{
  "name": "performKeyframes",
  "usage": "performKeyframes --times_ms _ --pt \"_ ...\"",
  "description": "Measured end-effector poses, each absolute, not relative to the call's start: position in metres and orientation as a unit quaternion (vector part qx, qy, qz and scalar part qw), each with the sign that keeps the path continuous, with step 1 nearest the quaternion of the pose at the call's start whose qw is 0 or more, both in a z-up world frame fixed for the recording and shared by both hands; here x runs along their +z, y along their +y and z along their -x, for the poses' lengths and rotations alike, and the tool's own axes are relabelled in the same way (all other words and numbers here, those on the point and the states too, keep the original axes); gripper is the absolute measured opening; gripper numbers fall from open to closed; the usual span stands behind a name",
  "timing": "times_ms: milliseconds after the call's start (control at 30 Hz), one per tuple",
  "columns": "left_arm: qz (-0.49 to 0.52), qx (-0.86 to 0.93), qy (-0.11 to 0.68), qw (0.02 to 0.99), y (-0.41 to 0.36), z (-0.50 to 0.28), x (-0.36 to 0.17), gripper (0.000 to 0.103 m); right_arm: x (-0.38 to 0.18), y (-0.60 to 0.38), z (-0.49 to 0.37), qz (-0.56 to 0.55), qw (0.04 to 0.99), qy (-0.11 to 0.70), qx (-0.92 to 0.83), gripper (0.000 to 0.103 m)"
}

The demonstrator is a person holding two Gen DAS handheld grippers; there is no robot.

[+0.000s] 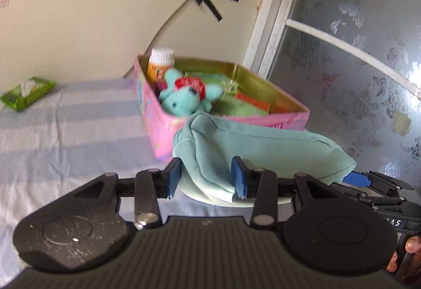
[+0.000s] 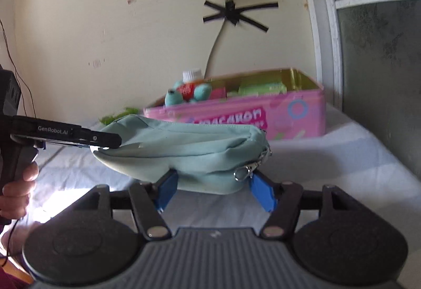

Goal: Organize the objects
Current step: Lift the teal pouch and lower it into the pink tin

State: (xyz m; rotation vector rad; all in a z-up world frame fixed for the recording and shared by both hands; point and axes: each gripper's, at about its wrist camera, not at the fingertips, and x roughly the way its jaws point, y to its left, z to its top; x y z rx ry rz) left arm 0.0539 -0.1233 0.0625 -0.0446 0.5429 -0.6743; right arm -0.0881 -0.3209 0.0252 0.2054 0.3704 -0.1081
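Left gripper is clamped on one end of the mint pouch; right gripper is clamped on the other end. Pouch is lifted off the striped bedsheet, just before the pink tin near its far edge.

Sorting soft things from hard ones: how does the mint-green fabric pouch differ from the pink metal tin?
The mint-green fabric pouch is limp and zipped shut; the pink metal tin is rigid and lidless. The pouch is held up by the left gripper and right gripper; the tin rests on the striped cloth. Both are containers.
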Motion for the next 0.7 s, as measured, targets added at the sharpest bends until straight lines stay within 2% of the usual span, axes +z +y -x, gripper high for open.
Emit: performKeyframes --times_ms 133,200,433,467,500,533,700 --pt "0.005 -0.317 0.197 0.928 -0.153 -0.081 0.103 0.044 0.060 -0.346 0.056 -0.071 0.986 0.132 -0.072 0.062" --pt "-0.002 -0.307 0.192 0.932 -0.170 -0.105 0.109 0.045 0.066 -0.364 0.028 -0.078 0.985 0.129 -0.080 0.062" --pt "-0.029 -0.242 0.222 0.944 -0.217 -0.185 0.081 0.048 0.044 -0.408 -0.077 -0.074 0.971 0.197 -0.117 0.063" --pt "-0.037 -0.228 0.225 0.947 -0.223 -0.194 0.077 0.051 0.042 -0.407 -0.088 -0.061 0.968 0.207 -0.130 0.065" --pt "-0.044 -0.218 0.229 0.948 -0.228 -0.199 0.073 0.059 0.040 -0.405 -0.096 -0.049 0.965 0.213 -0.145 0.076" --pt "-0.052 -0.206 0.227 0.951 -0.232 -0.201 0.071 0.060 0.039 -0.404 -0.100 -0.040 0.964 0.211 -0.155 0.081" --pt "-0.043 -0.213 0.222 0.950 -0.223 -0.179 0.079 0.063 0.036 -0.398 -0.075 -0.072 0.969 0.178 -0.154 0.081"
